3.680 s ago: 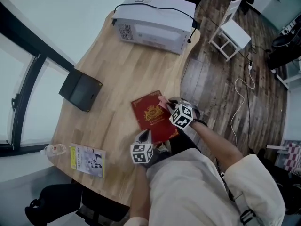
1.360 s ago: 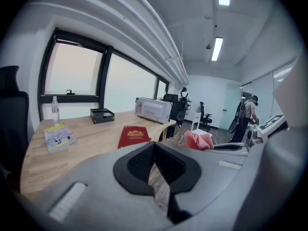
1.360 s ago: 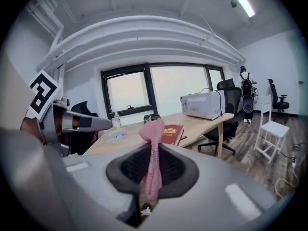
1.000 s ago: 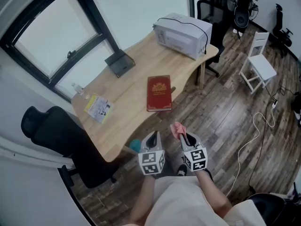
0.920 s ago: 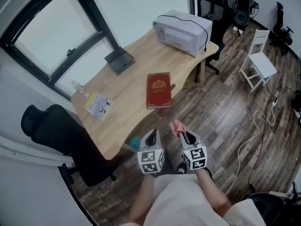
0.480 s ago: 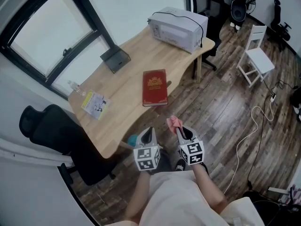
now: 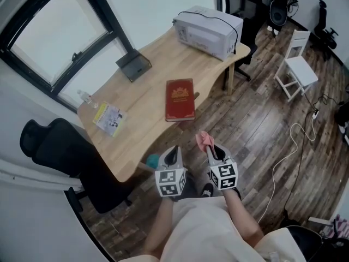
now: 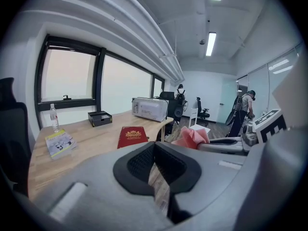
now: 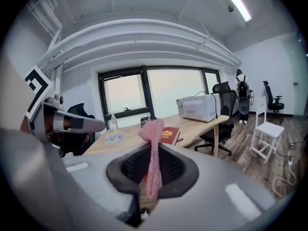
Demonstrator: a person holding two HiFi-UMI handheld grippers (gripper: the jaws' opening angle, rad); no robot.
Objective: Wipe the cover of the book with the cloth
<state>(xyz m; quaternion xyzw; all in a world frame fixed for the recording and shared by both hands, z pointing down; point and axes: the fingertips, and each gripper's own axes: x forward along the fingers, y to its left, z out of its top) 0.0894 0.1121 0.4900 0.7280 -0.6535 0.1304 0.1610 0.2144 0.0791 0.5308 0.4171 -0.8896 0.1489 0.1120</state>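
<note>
The red book (image 7: 180, 99) lies shut on the wooden table (image 7: 142, 119), cover up, near the table's front edge. Both grippers hang over the floor, well short of the table. My right gripper (image 7: 209, 146) is shut on the pink cloth (image 7: 204, 140), which sticks up from between its jaws (image 9: 153, 148). My left gripper (image 7: 173, 154) is shut with nothing in it; its pads meet at the tips (image 8: 154, 146). The book (image 8: 132, 136) shows far ahead in the left gripper view, and small (image 9: 168, 134) in the right gripper view.
On the table stand a white microwave (image 7: 210, 23), a black box (image 7: 133, 64), a bottle (image 7: 85, 97) and a booklet (image 7: 109, 119). A black office chair (image 7: 49, 146) stands left of the table, a white chair (image 7: 297, 64) at right. A cable (image 7: 289, 146) lies on the floor.
Seconds ago both grippers were at the book on the table. Now they are held back over the floor, away from the table. In the last second they have barely moved.
</note>
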